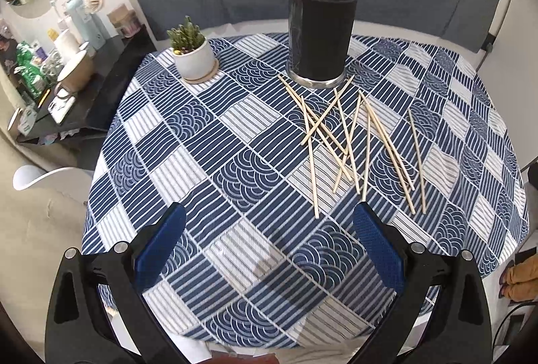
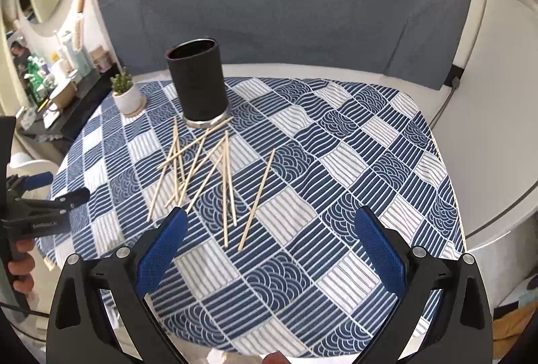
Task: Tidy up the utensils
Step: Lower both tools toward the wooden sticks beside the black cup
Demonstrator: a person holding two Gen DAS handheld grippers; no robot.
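Chopsticks decide the coming move: a loose heap of thin pale wooden chopsticks [image 1: 353, 142] lies on the round surface [image 1: 188, 162] under its blue-and-white patterned cloth, just in front of the tall black cylindrical holder with a metal base ring [image 1: 319, 34] that stands near the far edge. One or two stick tips touch or nearly touch that base ring. At the far left edge sits a small green succulent in a white pot [image 1: 193, 51], well apart from the heap.

From the left gripper [image 1: 269, 216], fingers spread wide and holding nothing, the heap lies ahead and to the right, and most sticks run lengthwise away from the near edge toward the holder, some crossing each other.

From the right gripper [image 2: 269, 219], also wide and empty, the heap lies ahead and slightly left; its left blue finger pad [image 2: 161, 249] sits just beside the nearest stick ends. One stick [image 2: 257, 199] lies apart on the right side of the heap, uncrossed, its long axis roughly in line with the fingers' reach. By my reading the right hand is nearer, and that lone stick is the easier first pick.
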